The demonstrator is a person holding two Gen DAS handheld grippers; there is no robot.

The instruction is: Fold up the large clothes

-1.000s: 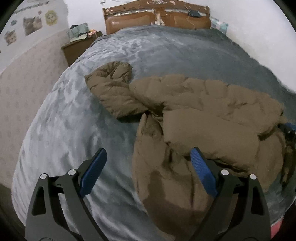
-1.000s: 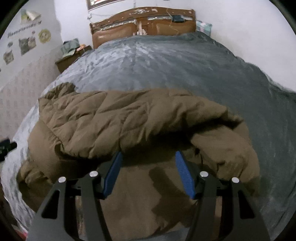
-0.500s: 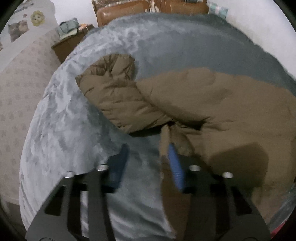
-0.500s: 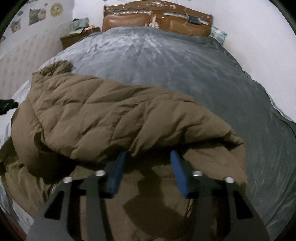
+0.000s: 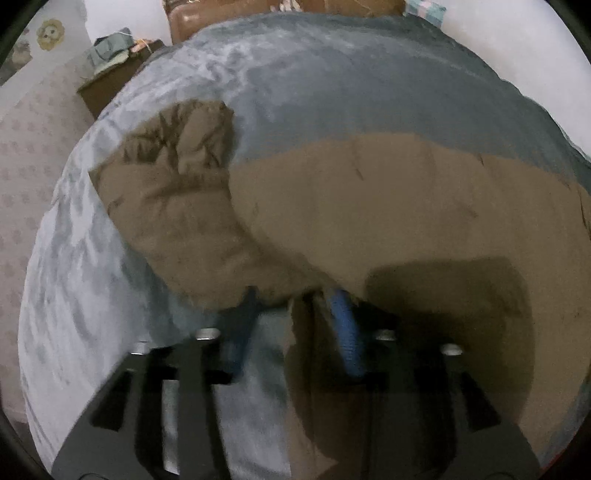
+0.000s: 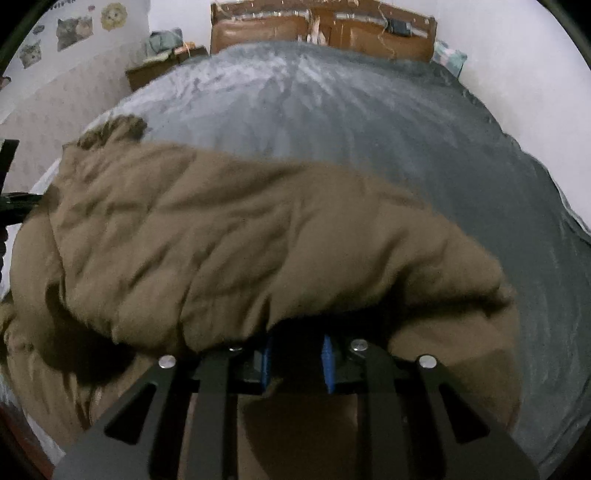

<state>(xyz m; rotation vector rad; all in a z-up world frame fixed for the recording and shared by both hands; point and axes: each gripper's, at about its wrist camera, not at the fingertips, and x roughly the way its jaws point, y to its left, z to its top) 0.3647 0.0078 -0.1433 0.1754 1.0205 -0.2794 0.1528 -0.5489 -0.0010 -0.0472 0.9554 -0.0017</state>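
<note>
Blue-padded black fingers of your left gripper [image 5: 295, 306] fill the bottom of the left wrist view, their tips pushed in under the near edge of the brown quilted puffer jacket [image 5: 369, 221]. Its jaws have just been opening again and stand about half apart, with a fold of the jacket's hem hanging between them; the blur hides whether the pads press on the cloth. Left of those fingers lies bare grey plush bedspread [image 5: 74, 277]. One puffy sleeve [image 5: 173, 184] runs from lower centre toward the upper left of that frame, resting on the bedspread.

Your right gripper [image 6: 295, 354] sits at the bottom centre of the right wrist view. Its jaws have just been closing and now leave only a narrow gap, tucked beneath the overhanging fold of the jacket [image 6: 258, 240]. Dark shadow fills the gap, so I cannot tell whether cloth is pinched there. The jacket spreads across the lower half of that frame, bunched at the left, on the bedspread [image 6: 406, 147].

Beyond the jacket the bedspread runs clear up to the brown wooden headboard [image 6: 321, 29] at the top of the frame. At upper left stands a dark wooden nightstand [image 6: 155, 70] piled with folded cloth, and animal stickers [image 6: 74, 29] dot the wall.
</note>
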